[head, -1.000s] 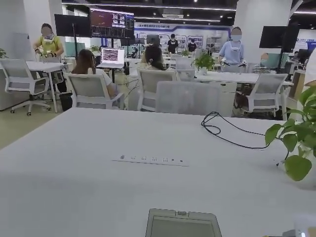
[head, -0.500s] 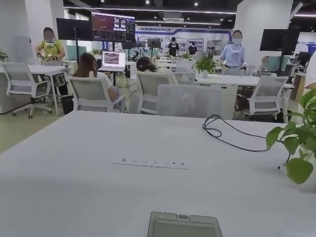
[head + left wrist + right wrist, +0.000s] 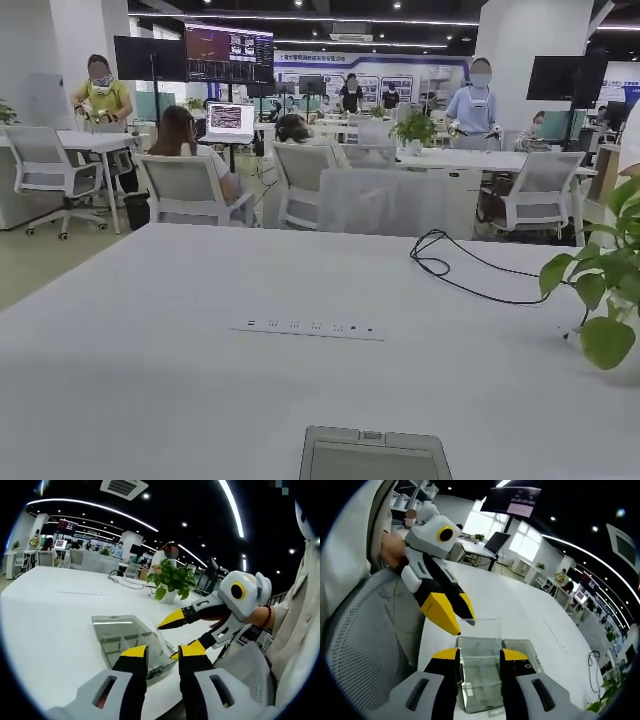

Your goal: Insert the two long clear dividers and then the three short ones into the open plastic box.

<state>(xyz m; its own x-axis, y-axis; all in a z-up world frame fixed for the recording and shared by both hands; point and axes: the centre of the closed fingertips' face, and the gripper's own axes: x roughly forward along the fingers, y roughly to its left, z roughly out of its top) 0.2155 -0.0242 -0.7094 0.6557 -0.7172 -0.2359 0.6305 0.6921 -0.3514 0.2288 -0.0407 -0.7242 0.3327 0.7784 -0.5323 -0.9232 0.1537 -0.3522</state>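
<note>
Right gripper view: left gripper (image 3: 464,624) at a thin clear plastic divider (image 3: 482,627), clamped I cannot tell; right gripper (image 3: 480,655) apart; probably light, slippery: pinch its edge

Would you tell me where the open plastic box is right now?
In the head view the open plastic box sits at the bottom centre, on the white table, on the near side of the power strip.
</note>
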